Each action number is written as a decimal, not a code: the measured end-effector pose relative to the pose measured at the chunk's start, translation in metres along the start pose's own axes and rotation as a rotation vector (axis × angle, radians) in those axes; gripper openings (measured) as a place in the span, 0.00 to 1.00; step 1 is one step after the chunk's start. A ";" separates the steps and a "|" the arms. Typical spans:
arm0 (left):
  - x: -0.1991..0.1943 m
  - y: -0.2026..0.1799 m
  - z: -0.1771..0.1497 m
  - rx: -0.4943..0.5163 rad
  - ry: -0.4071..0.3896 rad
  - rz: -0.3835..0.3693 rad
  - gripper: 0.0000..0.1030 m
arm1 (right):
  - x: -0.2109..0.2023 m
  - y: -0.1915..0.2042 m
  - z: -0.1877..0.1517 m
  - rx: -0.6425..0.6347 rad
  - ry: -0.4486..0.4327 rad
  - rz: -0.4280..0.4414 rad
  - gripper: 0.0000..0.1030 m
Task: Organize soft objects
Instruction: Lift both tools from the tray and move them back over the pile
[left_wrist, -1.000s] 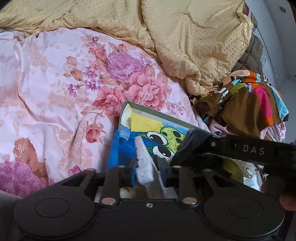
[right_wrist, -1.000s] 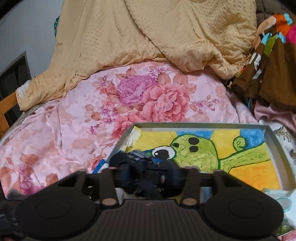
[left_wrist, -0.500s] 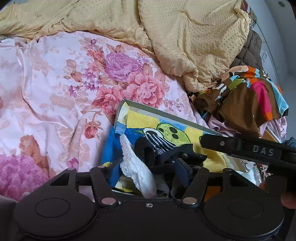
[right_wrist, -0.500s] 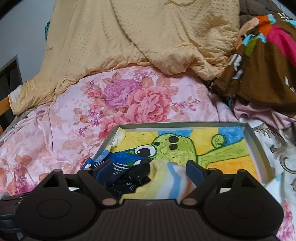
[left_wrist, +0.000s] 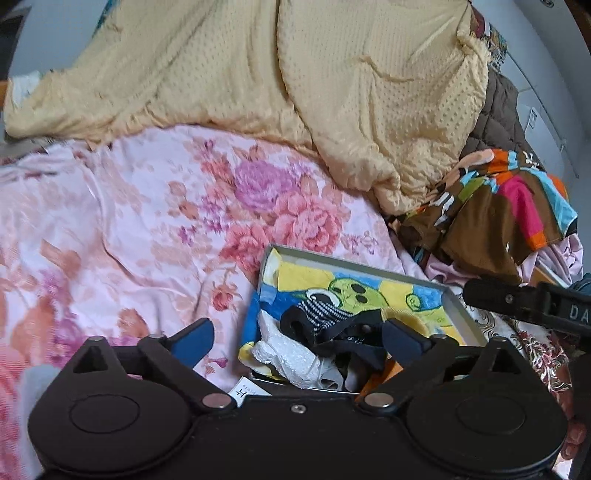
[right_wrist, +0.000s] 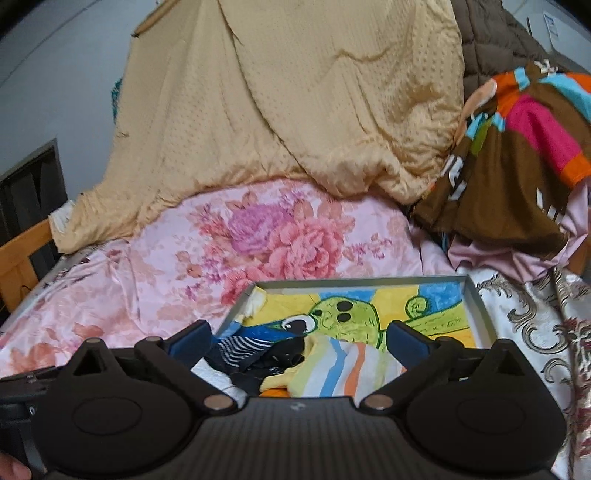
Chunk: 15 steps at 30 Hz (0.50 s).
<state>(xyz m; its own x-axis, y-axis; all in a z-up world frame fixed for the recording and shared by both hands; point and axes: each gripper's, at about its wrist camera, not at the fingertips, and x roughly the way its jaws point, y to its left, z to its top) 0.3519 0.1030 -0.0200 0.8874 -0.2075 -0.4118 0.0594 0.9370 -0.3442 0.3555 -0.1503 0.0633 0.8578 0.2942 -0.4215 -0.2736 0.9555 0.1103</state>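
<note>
A shallow grey box (left_wrist: 463, 314) with a green cartoon frog picture inside lies on the floral bed sheet (left_wrist: 129, 236). In its near end lie a white fluffy sock (left_wrist: 291, 360), a dark black and striped sock (left_wrist: 321, 319) and a pastel striped sock (right_wrist: 332, 369). My left gripper (left_wrist: 297, 338) is open and empty just above the near end of the box. My right gripper (right_wrist: 299, 341) is open and empty over the same pile; its box (right_wrist: 480, 310) fills the lower middle. The dark sock (right_wrist: 258, 356) lies between its fingers without being held.
A yellow dotted blanket (left_wrist: 332, 92) is heaped at the back of the bed. A brown multicoloured garment (left_wrist: 498, 214) lies at the right, also in the right wrist view (right_wrist: 524, 147). The right gripper's arm (left_wrist: 535, 310) crosses the left view. A wooden frame (right_wrist: 22, 254) stands at left.
Both grippers have opened wide and let go: the left released the white sock, the right the dark sock. Both socks now lie in the box, and both grippers have drawn back.
</note>
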 end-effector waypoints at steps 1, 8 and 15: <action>-0.007 -0.002 0.002 0.005 -0.011 0.003 0.97 | -0.006 0.002 0.000 -0.006 -0.006 0.000 1.00; -0.055 -0.016 0.009 0.050 -0.077 0.037 0.99 | -0.046 0.009 -0.007 -0.019 -0.051 0.004 1.00; -0.100 -0.025 0.006 0.104 -0.105 0.084 0.99 | -0.083 0.015 -0.018 -0.029 -0.083 0.020 1.00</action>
<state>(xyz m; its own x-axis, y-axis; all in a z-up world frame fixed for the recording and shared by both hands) 0.2647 0.1022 0.0345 0.9339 -0.1022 -0.3425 0.0256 0.9749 -0.2210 0.2726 -0.1605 0.0832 0.8847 0.3151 -0.3435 -0.3027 0.9488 0.0909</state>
